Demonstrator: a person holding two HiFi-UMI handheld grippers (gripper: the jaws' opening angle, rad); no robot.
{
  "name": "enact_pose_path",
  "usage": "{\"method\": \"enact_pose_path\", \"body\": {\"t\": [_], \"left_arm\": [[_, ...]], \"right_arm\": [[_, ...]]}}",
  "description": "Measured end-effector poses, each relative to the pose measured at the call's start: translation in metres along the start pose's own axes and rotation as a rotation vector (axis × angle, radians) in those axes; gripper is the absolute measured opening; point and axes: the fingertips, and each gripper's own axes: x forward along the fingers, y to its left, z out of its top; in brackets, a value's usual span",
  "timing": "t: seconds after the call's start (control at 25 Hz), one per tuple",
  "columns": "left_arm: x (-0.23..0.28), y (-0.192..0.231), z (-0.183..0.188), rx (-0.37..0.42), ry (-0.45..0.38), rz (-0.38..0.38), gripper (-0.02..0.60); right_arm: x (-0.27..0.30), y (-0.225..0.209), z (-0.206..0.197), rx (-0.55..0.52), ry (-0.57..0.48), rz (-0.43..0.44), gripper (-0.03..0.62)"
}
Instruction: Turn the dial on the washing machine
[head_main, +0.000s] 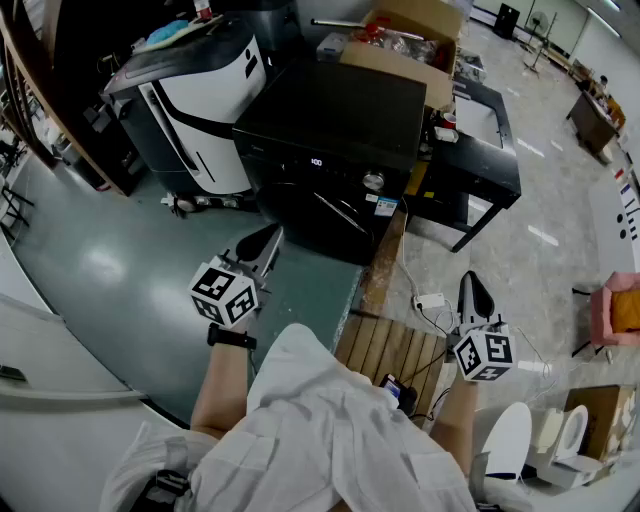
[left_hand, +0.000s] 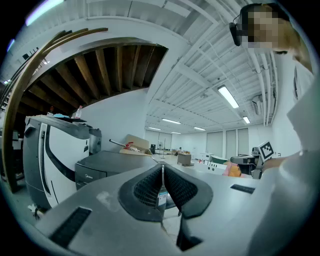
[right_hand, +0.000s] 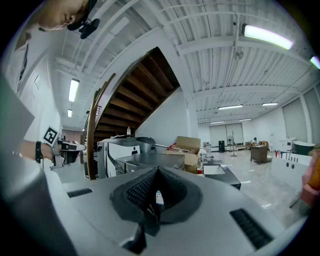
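Here, nearest to me, the head view shows both arms held low in front of the body. The left claw (head_main: 264, 243) points forward over the green floor (head_main: 120, 270), and the right claw (head_main: 473, 290) hangs above a wooden pallet (head_main: 385, 350) and some loose cables. In the left gripper view the left claw's jaws lie together, tips meeting with only a thin slit between them and nothing held. The right gripper view shows the same of the right claw. Farther on stands the washing machine (head_main: 340, 115), a black box on the floor with its front panel toward me. The panel carries a small lit display (head_main: 316, 161) and, to the right of it, the round silvery dial (head_main: 373, 181). Neither claw touches the machine: the left is near its lower front, the right well apart from it. Beside and behind the machine are a white-and-black appliance (head_main: 200, 105), a cardboard box (head_main: 405, 40) and a low black stand (head_main: 485, 165). I judge the task not yet begun, since the dial is untouched. Everything is left to do: bringing one claw up to the panel, parting its jaws, closing them round the dial, and rotating it.
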Motion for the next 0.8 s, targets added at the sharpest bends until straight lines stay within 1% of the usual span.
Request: {"method": "enact_pose_path", "body": {"t": [0.4, 0.6, 0.8], "left_arm": [[-0.001, -0.003, -0.002, 0.005, 0.006, -0.001, 0.017], [-0.003, -0.007, -0.003, 0.005, 0.008, 0.001, 0.017], [-0.011, -0.012, -0.009, 0.0, 0.017, 0.01, 0.017]], "right_arm": [[-0.003, -0.003, -0.004, 0.01, -0.001, -0.002, 0.0], [-0.006, 0.002, -0.004, 0.068, -0.035, 0.064, 0.002], [-0.008, 0.005, -0.011, 0.077, -0.032, 0.075, 0.002]]}}
